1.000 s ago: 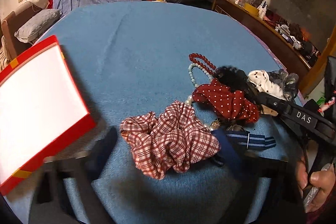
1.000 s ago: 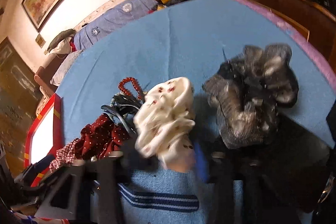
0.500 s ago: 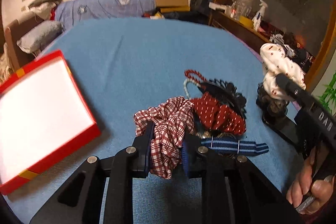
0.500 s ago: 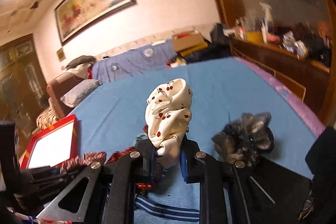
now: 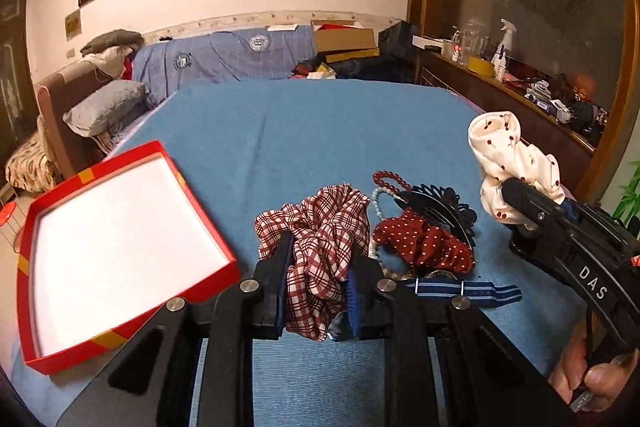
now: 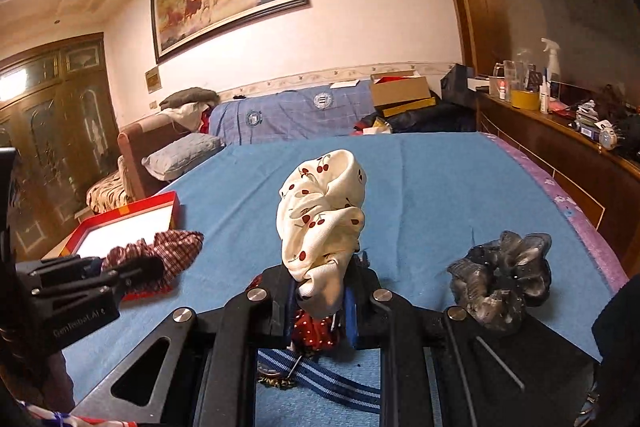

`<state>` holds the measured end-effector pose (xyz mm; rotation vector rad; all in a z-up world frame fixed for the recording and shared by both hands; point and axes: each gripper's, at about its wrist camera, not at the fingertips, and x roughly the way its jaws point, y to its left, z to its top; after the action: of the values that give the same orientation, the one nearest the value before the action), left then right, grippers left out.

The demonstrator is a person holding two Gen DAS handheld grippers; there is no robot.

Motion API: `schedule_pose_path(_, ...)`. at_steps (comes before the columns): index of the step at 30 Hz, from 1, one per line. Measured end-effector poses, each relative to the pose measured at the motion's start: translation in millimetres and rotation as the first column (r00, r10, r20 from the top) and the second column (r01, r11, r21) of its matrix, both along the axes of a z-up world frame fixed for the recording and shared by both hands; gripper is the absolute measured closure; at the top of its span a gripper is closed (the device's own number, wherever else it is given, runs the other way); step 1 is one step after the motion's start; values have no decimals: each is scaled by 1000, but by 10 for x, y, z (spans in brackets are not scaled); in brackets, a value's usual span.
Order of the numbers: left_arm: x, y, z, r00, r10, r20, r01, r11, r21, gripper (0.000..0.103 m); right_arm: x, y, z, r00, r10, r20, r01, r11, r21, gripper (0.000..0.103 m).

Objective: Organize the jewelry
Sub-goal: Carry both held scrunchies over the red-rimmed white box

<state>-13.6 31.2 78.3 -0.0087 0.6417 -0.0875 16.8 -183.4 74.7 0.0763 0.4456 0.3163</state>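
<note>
Fingers [image 5: 285, 267] of the left gripper [image 5: 320, 277] are clamped on the plaid scrunchie [image 5: 320, 227], lifted near the blue cloth's [image 5: 280, 131] front edge; the right gripper [image 6: 320, 301] is pinched on the cherry scrunchie [image 6: 324, 215]. Sorting's in hand: both probably get carried to the red box [image 5: 132, 301] at the left edge. A second ago, both were barely raised.

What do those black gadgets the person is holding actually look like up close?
Each hand-held gripper, left and right, is a black plastic frame with triangular cut-outs, silver screw heads and blue pads inside its two fingers. White lettering marks their sides; on the right one it reads DAS. The hand on its handle is bare.
</note>
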Motion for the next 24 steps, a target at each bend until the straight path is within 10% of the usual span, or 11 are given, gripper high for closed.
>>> schedule_pose_path(24, -303, 893, 139, 986, 157, 49, -153, 985, -74, 81, 29, 928, 169, 963, 248, -102, -248, 969, 8, 82)
